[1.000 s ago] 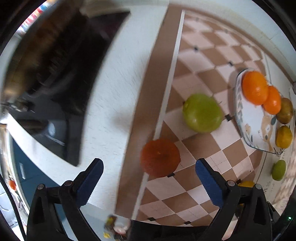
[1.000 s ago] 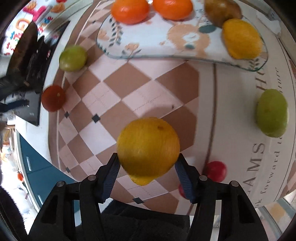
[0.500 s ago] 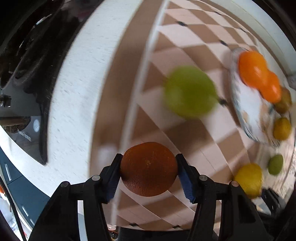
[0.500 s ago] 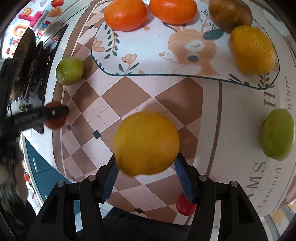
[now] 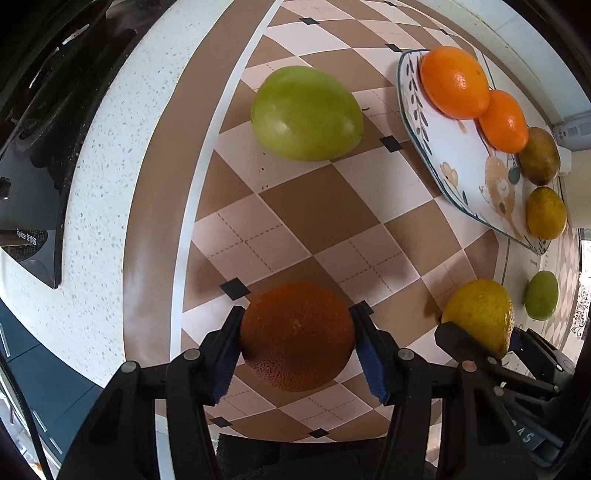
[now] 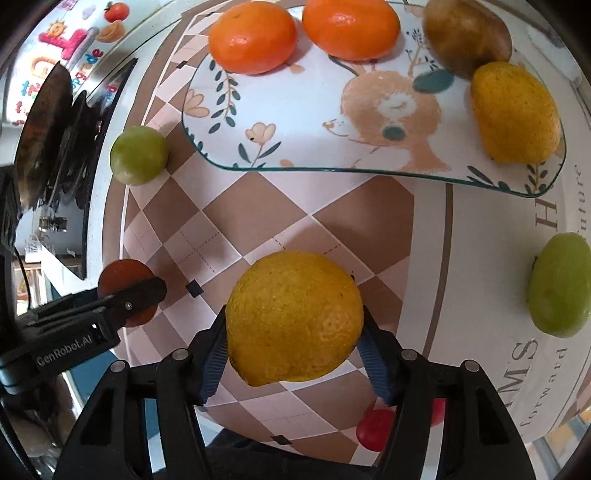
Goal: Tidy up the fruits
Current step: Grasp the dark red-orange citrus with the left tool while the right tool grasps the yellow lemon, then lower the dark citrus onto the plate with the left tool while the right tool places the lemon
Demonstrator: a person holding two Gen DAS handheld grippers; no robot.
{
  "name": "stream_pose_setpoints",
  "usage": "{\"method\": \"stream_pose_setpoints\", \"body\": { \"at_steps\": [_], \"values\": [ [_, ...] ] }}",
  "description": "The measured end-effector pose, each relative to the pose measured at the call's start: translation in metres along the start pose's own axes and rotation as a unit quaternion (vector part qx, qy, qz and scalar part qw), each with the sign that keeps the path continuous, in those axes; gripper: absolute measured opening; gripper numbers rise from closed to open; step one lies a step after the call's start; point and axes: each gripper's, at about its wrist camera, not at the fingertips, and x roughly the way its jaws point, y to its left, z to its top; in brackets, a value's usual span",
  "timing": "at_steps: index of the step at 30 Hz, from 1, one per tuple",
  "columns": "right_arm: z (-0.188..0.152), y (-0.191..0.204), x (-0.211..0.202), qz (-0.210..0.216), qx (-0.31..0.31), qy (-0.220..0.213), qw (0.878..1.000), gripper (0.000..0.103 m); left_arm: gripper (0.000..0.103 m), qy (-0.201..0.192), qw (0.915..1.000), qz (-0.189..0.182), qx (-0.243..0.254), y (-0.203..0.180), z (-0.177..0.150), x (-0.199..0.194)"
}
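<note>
My left gripper [image 5: 297, 334] is shut on a dark red-orange fruit [image 5: 297, 338], held just above the checkered mat [image 5: 317, 199]. My right gripper [image 6: 293, 339] is shut on a yellow lemon [image 6: 293, 317], which also shows in the left wrist view [image 5: 478, 317]. The patterned plate [image 6: 314, 122] lies ahead with two oranges [image 6: 253, 37], a brown fruit [image 6: 465, 35] and a yellow lemon [image 6: 515, 112] along its far rim. A green fruit [image 5: 306, 112] sits on the mat ahead of the left gripper. Another green fruit [image 6: 559, 290] lies to the right.
A black stovetop [image 5: 33, 122] is set into the white counter [image 5: 96, 184] at the left, and the counter edge drops off below it. A small red fruit [image 6: 375, 428] lies on the mat under my right gripper. The left gripper's arm [image 6: 85, 317] reaches in at the left.
One second ago the left gripper was open around the red-orange fruit; it has closed on it and lifted it. The right gripper has carried the lemon closer to the plate.
</note>
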Motion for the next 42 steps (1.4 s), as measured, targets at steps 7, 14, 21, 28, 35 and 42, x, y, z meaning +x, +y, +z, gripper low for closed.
{"method": "stream_pose_setpoints", "body": {
  "at_steps": [7,14,21,28,35,42],
  "values": [
    [-0.025,0.005,0.004,-0.004,-0.014,0.017,1.0,0.067,0.055,0.005,0.9997,-0.002,0.026,-0.029,-0.027,0.001],
    [-0.027,-0.01,-0.009,0.004,0.003,0.006,1.0,0.068,0.055,0.012,0.9996,-0.001,0.026,-0.035,-0.038,0.011],
    [-0.033,-0.005,-0.017,-0.015,-0.03,-0.01,0.999,0.066,0.055,0.015,0.9995,-0.007,0.026,-0.039,-0.038,0.029],
    [-0.022,-0.019,-0.057,0.018,0.007,-0.057,0.998,0.066,0.055,-0.012,0.9984,-0.048,0.028,-0.054,-0.022,-0.021],
    [0.035,-0.048,-0.097,0.018,0.044,-0.114,0.992,0.066,0.055,-0.023,0.9961,-0.07,0.049,-0.1,0.05,-0.041],
    [0.078,-0.054,-0.078,-0.007,0.032,-0.108,0.994,0.066,0.055,0.057,0.9919,-0.112,0.017,-0.121,0.112,-0.004]
  ]
}}
